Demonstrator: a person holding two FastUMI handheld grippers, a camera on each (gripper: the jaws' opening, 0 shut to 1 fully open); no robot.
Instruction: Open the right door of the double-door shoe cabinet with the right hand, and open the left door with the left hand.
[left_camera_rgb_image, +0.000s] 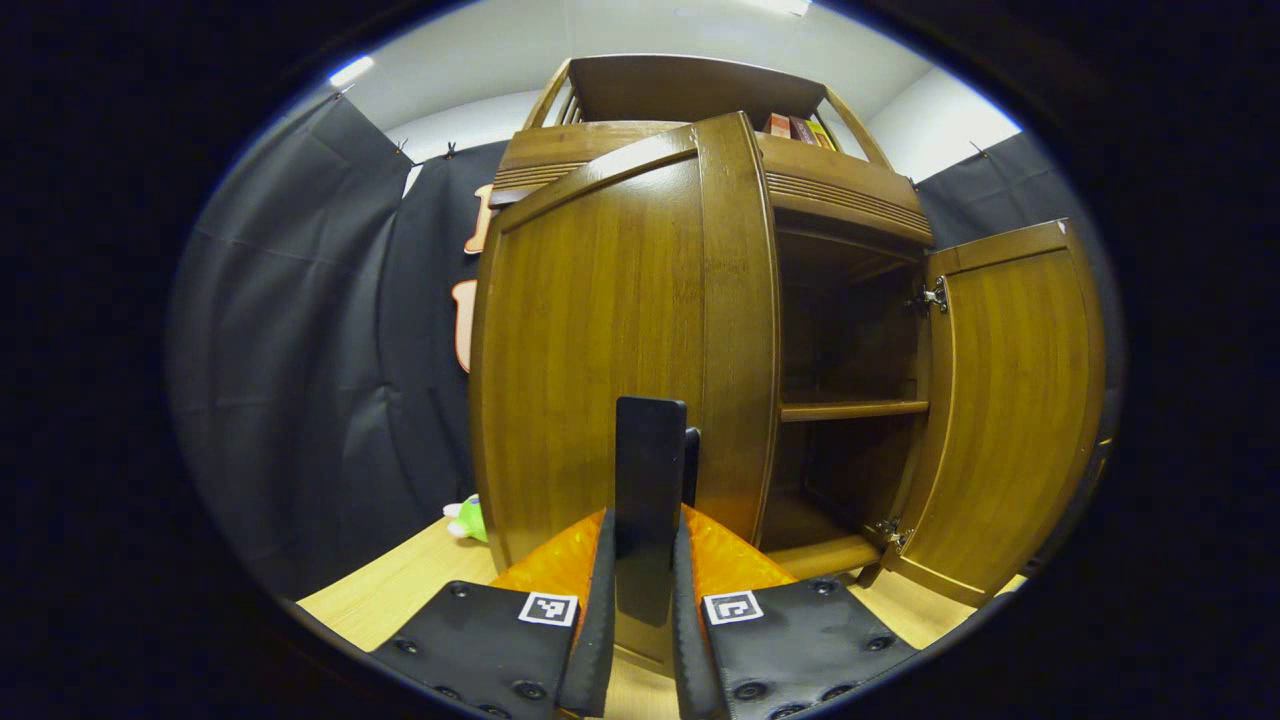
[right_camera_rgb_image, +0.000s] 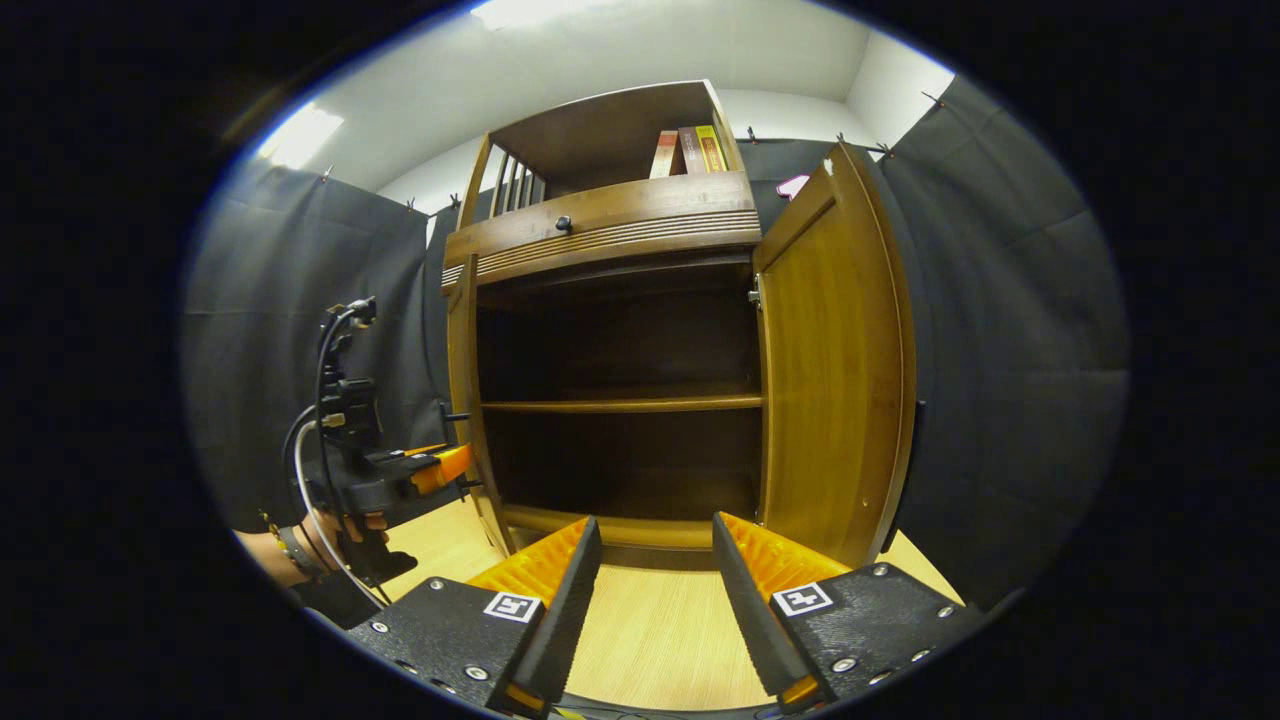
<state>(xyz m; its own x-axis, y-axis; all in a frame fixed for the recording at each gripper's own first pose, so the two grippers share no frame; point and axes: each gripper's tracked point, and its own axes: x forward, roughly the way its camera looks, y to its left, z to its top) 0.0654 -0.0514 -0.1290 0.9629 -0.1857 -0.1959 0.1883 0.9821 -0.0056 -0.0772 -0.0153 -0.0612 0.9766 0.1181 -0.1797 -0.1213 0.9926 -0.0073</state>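
Wood-brown and swung out, the left door (left_camera_rgb_image: 620, 340) follows your left gripper (left_camera_rgb_image: 645, 590), whose fingers pinch its dark handle (left_camera_rgb_image: 650, 480). Your right gripper (right_camera_rgb_image: 650, 590) hangs wide, holding nothing; the right door (right_camera_rgb_image: 835, 360) stands fully open. I judge only the left door's last swing remains.

You'll find nothing readable here; the book spines (right_camera_rgb_image: 690, 150) atop the cabinet are too small to read.
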